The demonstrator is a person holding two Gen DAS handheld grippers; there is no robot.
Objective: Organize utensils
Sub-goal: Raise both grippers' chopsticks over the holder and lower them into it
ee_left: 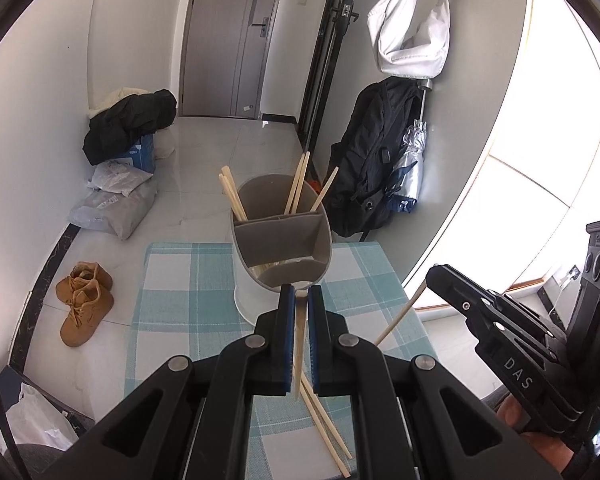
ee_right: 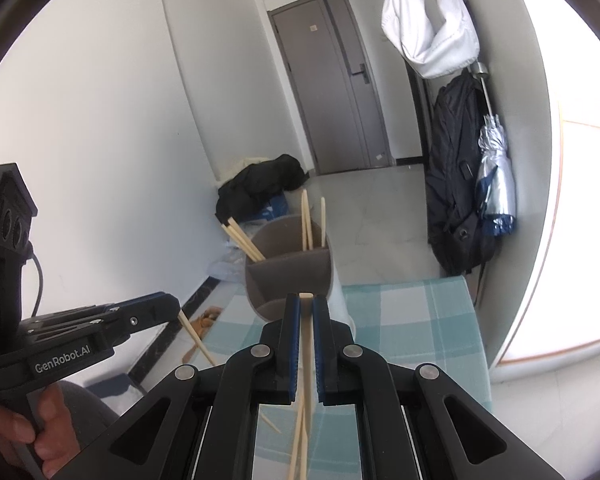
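Note:
A grey divided utensil holder point(ee_left: 278, 240) point(ee_right: 288, 270) stands on the checked table, with several wooden chopsticks point(ee_left: 296, 184) leaning in its far compartment. In the left wrist view my left gripper point(ee_left: 300, 294) is shut on one chopstick point(ee_left: 300, 332), its tip near the holder's front rim. My right gripper point(ee_right: 306, 300) is likewise shut on a chopstick point(ee_right: 307, 340) just short of the holder. Each gripper appears in the other's view: the right gripper point(ee_left: 434, 276) with its chopstick point(ee_left: 400, 316), and the left gripper point(ee_right: 174, 306) with its chopstick point(ee_right: 196, 340). Loose chopsticks point(ee_left: 326, 420) lie on the cloth below.
A teal checked cloth point(ee_left: 172, 280) covers the small table, whose far edge runs just behind the holder. On the floor are brown boots point(ee_left: 84, 304), grey parcels point(ee_left: 116, 208) and a dark jacket point(ee_left: 128, 124). A black backpack point(ee_left: 372, 160) and folded umbrella point(ee_left: 410, 164) hang at the right wall.

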